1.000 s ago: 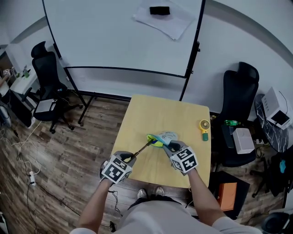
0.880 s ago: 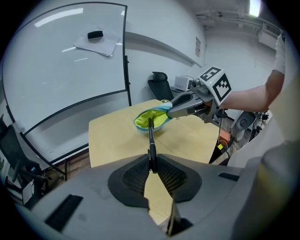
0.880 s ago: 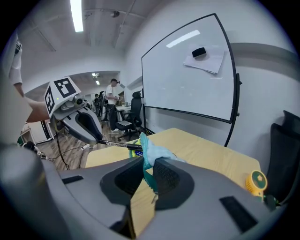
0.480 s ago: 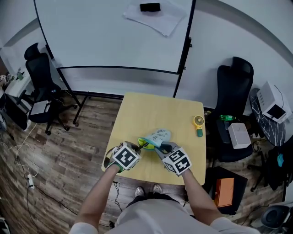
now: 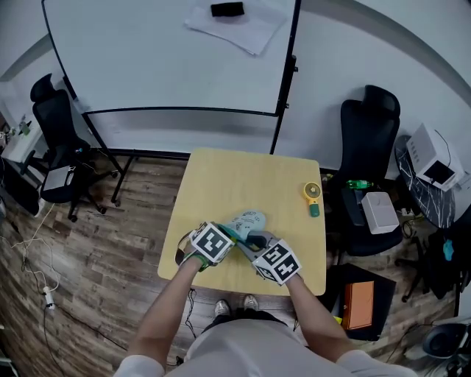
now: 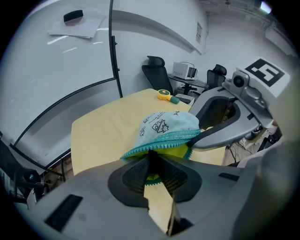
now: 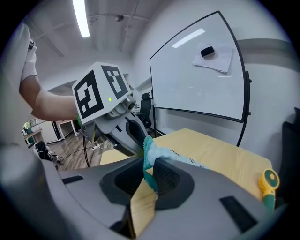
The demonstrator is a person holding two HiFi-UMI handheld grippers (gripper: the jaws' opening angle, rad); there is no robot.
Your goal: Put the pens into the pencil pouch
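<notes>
**Teal-edged pouch: pen lined up at the mouth**

Left gripper [image 6: 153, 169] is nearly closed, pinching a dark pen [image 6: 151, 158]. The pen's long axis runs up-frame from the jaws, straight at the pouch [image 6: 166, 125] mouth just beyond. Right gripper [image 7: 149, 171] is clamped on the pouch's teal edge, mid-frame on the table [image 5: 243, 173]. Head view hides the pen behind the cubes; only the left gripper view shows it. I judge a short push along that axis is next.

I read it as office or meeting room. Saw big rolling whiteboard [image 5: 162, 66] with eraser [image 5: 227, 9] on it. Black swivel chair [image 5: 370, 140] stood right of small yellow table [image 5: 250, 177], second chair [image 5: 55, 140] at left. Wood-plank floor [image 5: 96, 250] ran underneath, white boxy machine [image 5: 434, 166] sat at right edge, strip light [image 7: 80, 18] hung overhead.
</notes>
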